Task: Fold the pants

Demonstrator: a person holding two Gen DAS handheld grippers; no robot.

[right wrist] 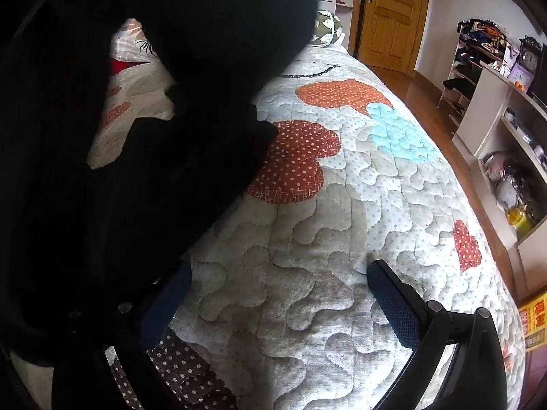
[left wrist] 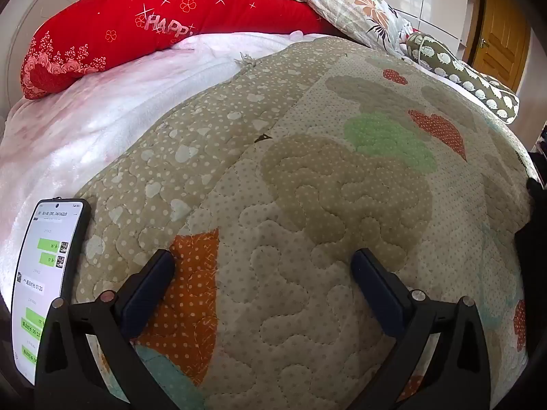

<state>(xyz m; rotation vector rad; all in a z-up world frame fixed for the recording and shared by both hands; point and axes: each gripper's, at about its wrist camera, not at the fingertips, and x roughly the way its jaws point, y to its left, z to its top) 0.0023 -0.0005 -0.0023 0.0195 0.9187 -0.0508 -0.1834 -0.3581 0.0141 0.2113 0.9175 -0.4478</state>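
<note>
Left wrist: left gripper [left wrist: 263, 259] over quilt [left wrist: 307, 188], jaws apart, empty; phone [left wrist: 44, 283] at left; pants only a dark sliver at far right edge.
Right wrist: right gripper [right wrist: 278, 273] jaws apart, empty; pants [right wrist: 154, 136] black, bunched, heaped on quilt at left, draped over left finger; best spread flat before folding.

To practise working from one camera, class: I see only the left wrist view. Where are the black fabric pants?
Observer: In the right wrist view, the black fabric pants fill the left side, above the patchwork quilted bedspread.
Operator: Does the right gripper hold them?
Observer: No. The right gripper is open, and the cloth overlaps its left finger.
Operator: What stands beyond the bed?
Observer: A white open shelf unit.
</note>
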